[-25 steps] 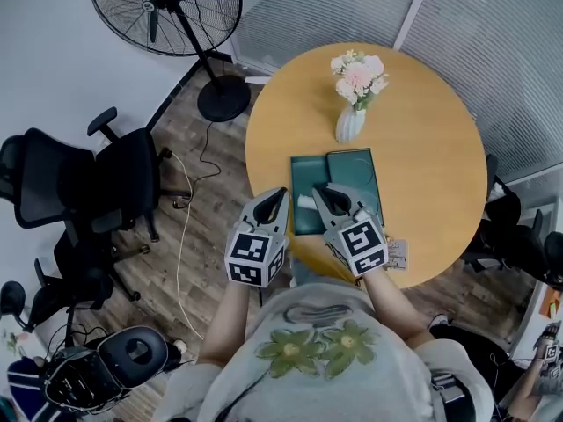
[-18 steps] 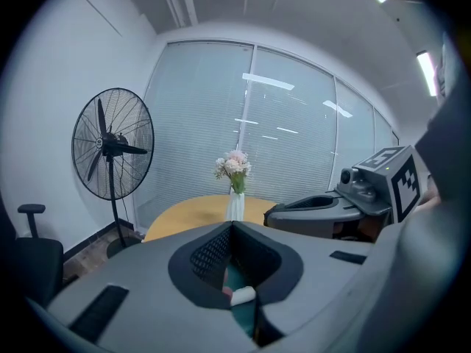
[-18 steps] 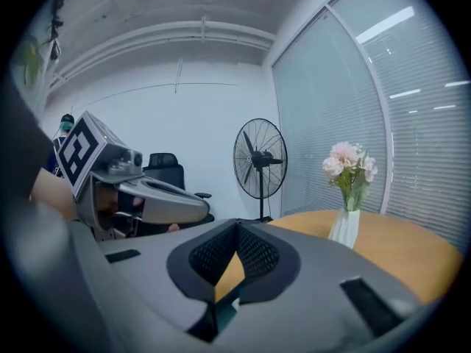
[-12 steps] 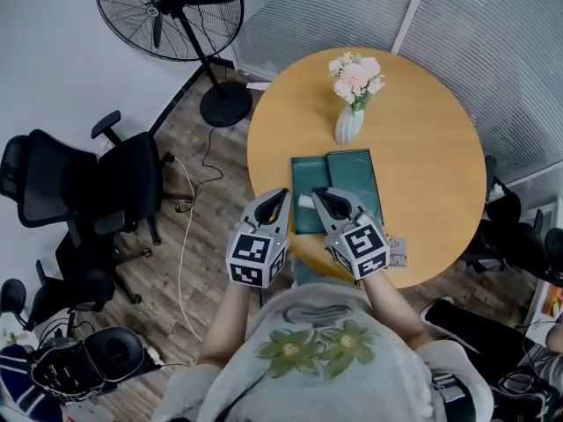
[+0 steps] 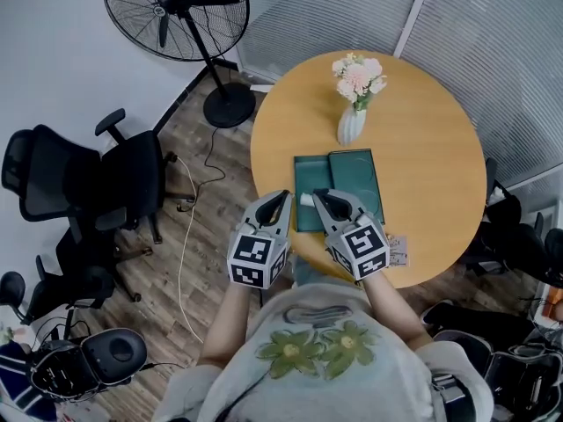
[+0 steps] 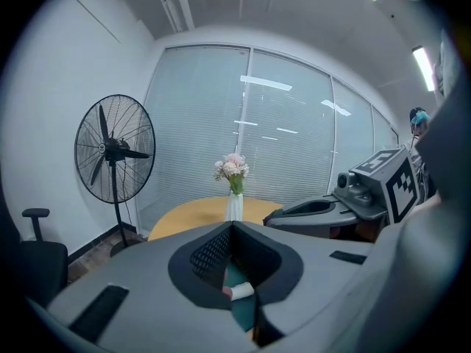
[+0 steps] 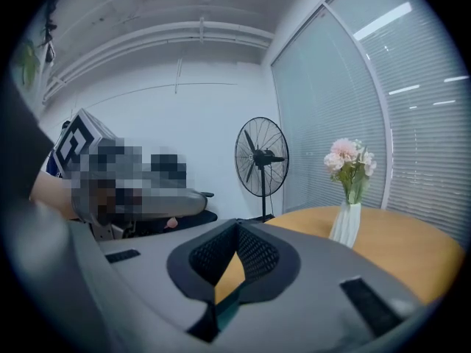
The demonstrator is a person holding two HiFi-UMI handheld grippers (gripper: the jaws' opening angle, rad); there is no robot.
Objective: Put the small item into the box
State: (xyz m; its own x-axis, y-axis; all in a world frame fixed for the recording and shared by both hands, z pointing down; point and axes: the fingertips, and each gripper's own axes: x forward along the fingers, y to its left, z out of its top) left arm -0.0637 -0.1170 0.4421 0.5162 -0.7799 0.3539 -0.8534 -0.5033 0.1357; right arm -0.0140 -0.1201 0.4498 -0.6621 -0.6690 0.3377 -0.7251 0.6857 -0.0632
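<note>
On the round wooden desk (image 5: 422, 148), the green box (image 5: 356, 174) lies open in two flat halves side by side, toward the desk's 6 o'clock edge. The small item (image 5: 306, 199), a short white roll, lies on the left half near its 6 o'clock end; whether that half is the tray or the lid cannot be told.

The left gripper (image 5: 281, 195) hovers at 9 o'clock of the item. Its jaws are pressed together with nothing between them, and the roll shows only through the gap beneath them. The right gripper (image 5: 318, 195) sits at 3 o'clock of the item, just beside it. Its jaws are fully closed too and hold nothing.

A white vase (image 5: 350, 123) of pink and white flowers (image 5: 359, 76) stands at 12 o'clock of the box, close to it. Off the desk, a pedestal fan (image 5: 176, 11) stands at 10 o'clock and a black office chair (image 5: 88, 178) at 9 o'clock.
</note>
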